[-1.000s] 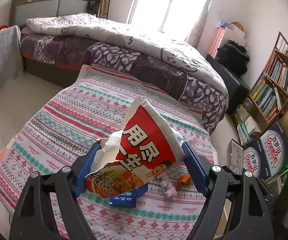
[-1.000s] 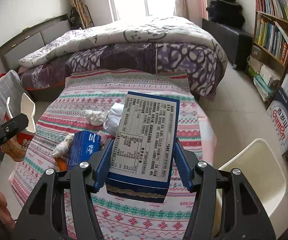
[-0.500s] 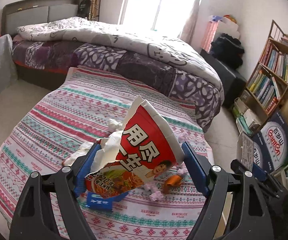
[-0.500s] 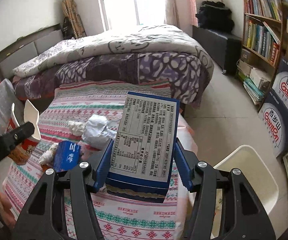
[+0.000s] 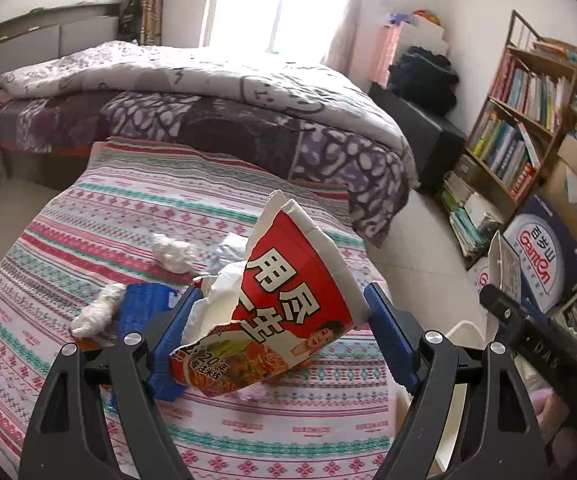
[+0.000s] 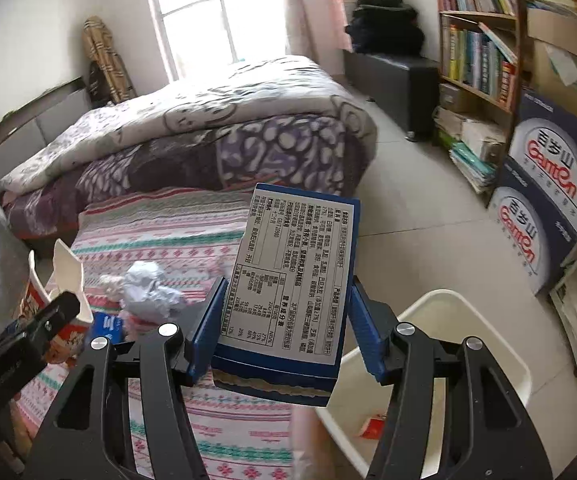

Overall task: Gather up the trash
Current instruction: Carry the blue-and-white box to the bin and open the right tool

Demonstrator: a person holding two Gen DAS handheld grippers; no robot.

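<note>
My left gripper (image 5: 278, 336) is shut on a torn red instant-noodle cup (image 5: 276, 312) and holds it above the striped cloth (image 5: 136, 216). My right gripper (image 6: 284, 320) is shut on a blue box (image 6: 292, 280) with a white label, held at the cloth's right edge beside a white bin (image 6: 484, 340). On the cloth lie a small blue packet (image 5: 140, 304), white crumpled tissues (image 5: 174, 254) and a grey crumpled wrapper (image 6: 148, 292). The bin's rim also shows in the left wrist view (image 5: 460, 326). The cup also shows in the right wrist view (image 6: 62, 308).
A bed with a purple and white duvet (image 5: 208, 100) stands behind the cloth. A bookshelf (image 5: 528, 120) and blue cartons (image 6: 544, 208) line the right wall. A small red scrap (image 6: 372, 426) lies in the bin. Tiled floor (image 6: 420, 184) runs between bed and shelf.
Both grippers have swung to the right with their loads. The white bin has come closer under the right gripper, and the right gripper now appears in the left wrist view.
</note>
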